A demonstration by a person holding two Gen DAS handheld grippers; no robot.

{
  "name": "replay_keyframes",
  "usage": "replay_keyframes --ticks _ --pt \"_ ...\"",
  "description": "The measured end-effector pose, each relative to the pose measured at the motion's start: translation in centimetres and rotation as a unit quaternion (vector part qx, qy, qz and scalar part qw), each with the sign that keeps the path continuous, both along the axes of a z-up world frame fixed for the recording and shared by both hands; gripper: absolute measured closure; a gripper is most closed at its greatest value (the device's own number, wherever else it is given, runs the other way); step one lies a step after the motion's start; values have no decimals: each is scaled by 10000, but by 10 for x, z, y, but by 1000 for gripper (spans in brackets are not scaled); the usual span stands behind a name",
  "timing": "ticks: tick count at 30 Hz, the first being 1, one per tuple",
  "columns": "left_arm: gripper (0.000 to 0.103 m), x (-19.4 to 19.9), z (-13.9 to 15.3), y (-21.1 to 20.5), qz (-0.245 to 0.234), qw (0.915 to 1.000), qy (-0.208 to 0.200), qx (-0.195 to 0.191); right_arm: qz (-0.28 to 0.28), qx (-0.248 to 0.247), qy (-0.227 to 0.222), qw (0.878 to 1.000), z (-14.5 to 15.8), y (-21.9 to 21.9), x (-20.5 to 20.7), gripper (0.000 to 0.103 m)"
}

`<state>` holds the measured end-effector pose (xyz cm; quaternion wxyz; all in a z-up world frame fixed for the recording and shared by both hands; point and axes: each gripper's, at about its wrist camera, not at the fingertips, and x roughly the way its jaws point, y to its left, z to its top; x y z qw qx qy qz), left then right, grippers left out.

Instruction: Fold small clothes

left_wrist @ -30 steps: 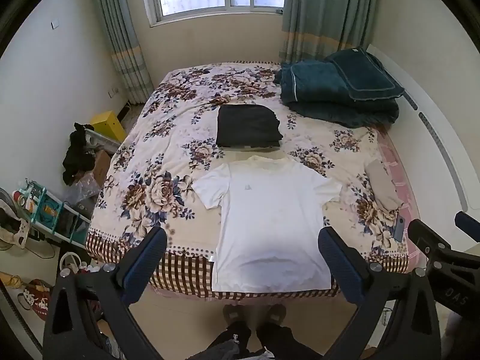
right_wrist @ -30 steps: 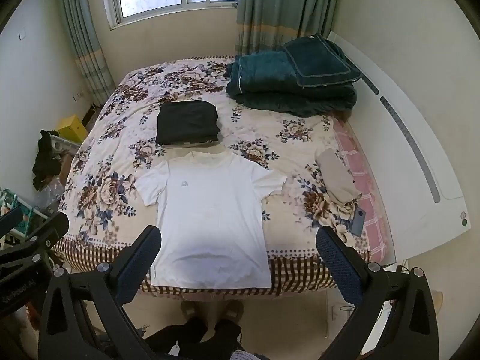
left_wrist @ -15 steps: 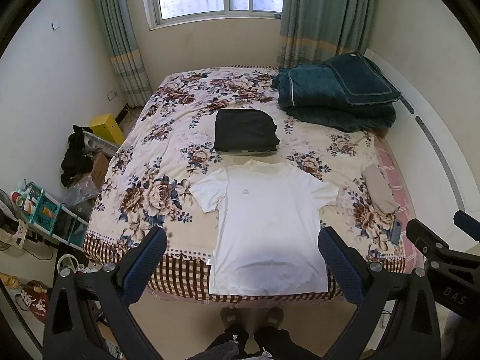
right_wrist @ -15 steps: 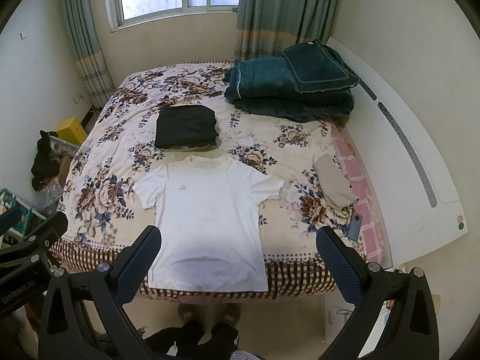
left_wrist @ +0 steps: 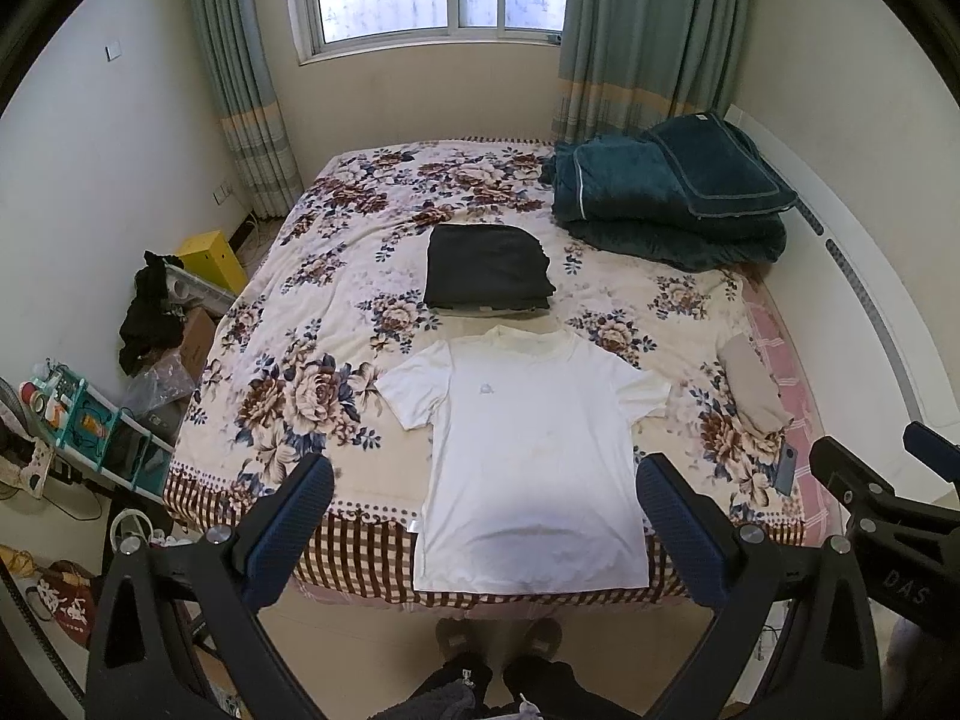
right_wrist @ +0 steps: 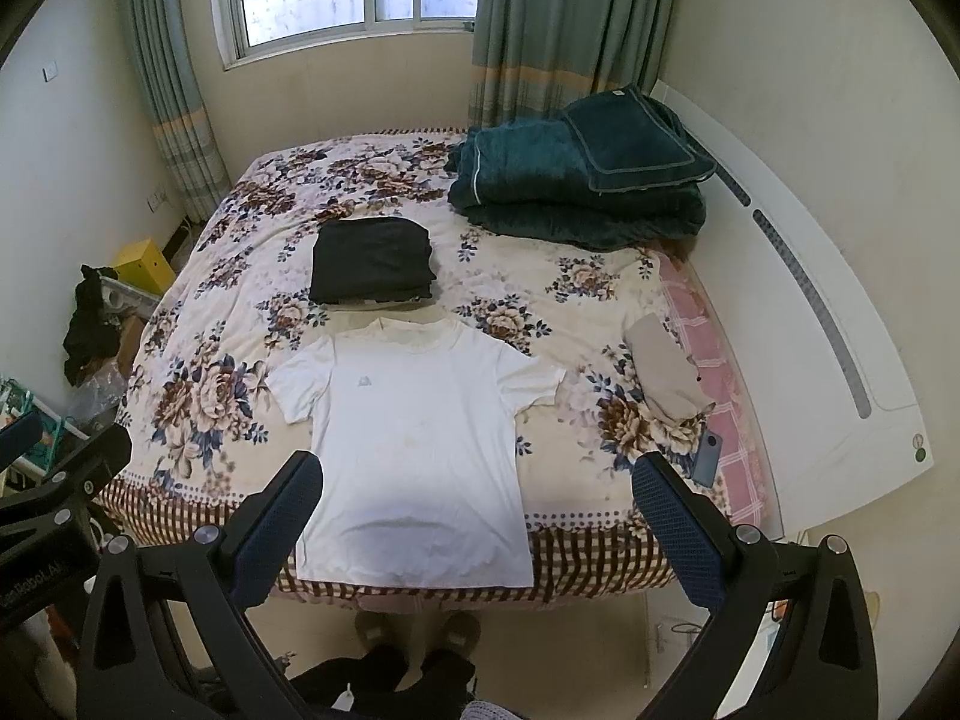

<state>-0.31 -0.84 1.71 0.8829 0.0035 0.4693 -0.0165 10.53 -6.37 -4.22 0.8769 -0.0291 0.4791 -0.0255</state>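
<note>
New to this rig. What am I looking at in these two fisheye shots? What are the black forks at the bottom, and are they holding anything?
There is no robot arm here. A person stands at the foot of a bed with a handheld gripper in each hand, and each gripper carries its own fisheye camera looking forward between its jaws.

One picture comes from the left gripper, the other from the right gripper. The black forks with blue pads are the jaws. Both are spread wide and hold nothing.

On the flowered bed lie a white T-shirt spread flat, a folded dark garment just beyond its collar, a teal blanket folded by the curtain, a beige cloth and a phone.
</note>
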Motion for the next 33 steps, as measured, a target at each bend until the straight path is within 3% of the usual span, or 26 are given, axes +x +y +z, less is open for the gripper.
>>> replay_keyframes --ticks 33 --pt "0 0 18 -2 8 9999 -123 -43 53 11 -226 9997 20 0 -12 0"
